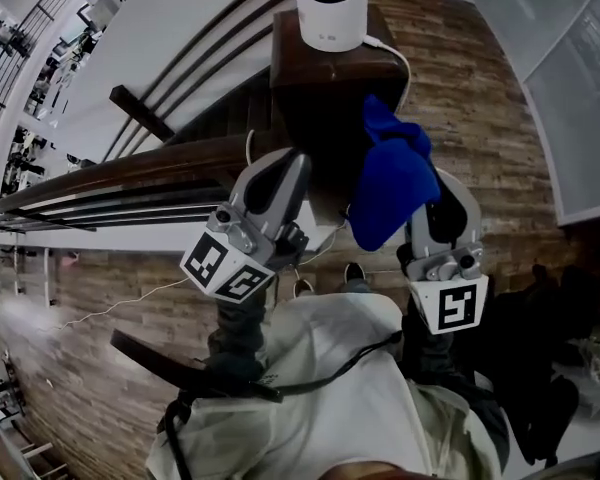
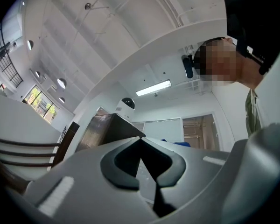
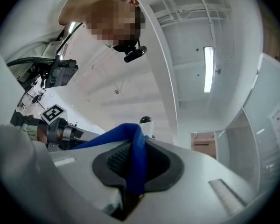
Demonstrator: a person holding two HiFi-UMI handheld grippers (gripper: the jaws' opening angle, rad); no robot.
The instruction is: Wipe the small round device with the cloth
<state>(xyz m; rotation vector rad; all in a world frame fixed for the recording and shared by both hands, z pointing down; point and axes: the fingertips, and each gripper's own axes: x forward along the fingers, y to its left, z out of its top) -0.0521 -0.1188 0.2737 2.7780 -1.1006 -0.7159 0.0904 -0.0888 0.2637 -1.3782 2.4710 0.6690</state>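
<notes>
A small round white device with a glossy black top stands at the top centre of the head view, on the flat cap of a dark brown wooden post. A thin white cable runs off its right side. Below it, right of centre, a bright blue cloth hangs bunched from the right gripper. In the right gripper view the jaws are pressed onto a fold of that cloth, which rises as a blue band between the dark pads, and the device shows small above it, just left of centre. The cloth's upper tip lies near the post's right edge – well short of the device and not touching it.

The left gripper sits left of centre in the head view, pointing up toward the post. In its own view the jaws are pressed together with nothing between them – the device is small above them, on the post's corner. Brown wood-plank floor fills the right side.
</notes>
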